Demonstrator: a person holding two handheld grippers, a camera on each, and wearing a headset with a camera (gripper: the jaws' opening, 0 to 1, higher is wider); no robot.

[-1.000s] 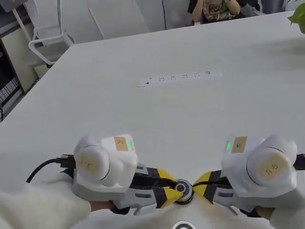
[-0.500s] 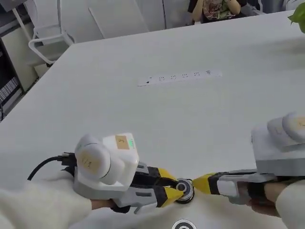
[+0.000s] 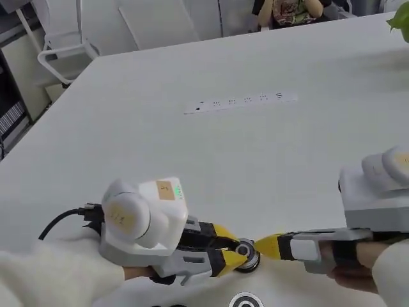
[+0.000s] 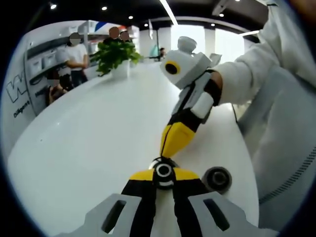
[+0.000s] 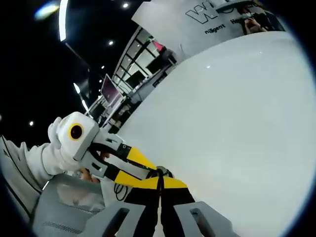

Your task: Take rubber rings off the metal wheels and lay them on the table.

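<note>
The metal wheel (image 4: 164, 171), its dark rubber ring (image 4: 164, 160) on it, sits clamped between the yellow fingertips of the left gripper (image 4: 164, 175), low over the white table (image 3: 255, 160). The right gripper (image 5: 158, 183) meets the wheel's far side, its jaws pressed together; whether they pinch the ring I cannot tell. A second wheel (image 4: 217, 178) lies just right of the left fingers
</note>
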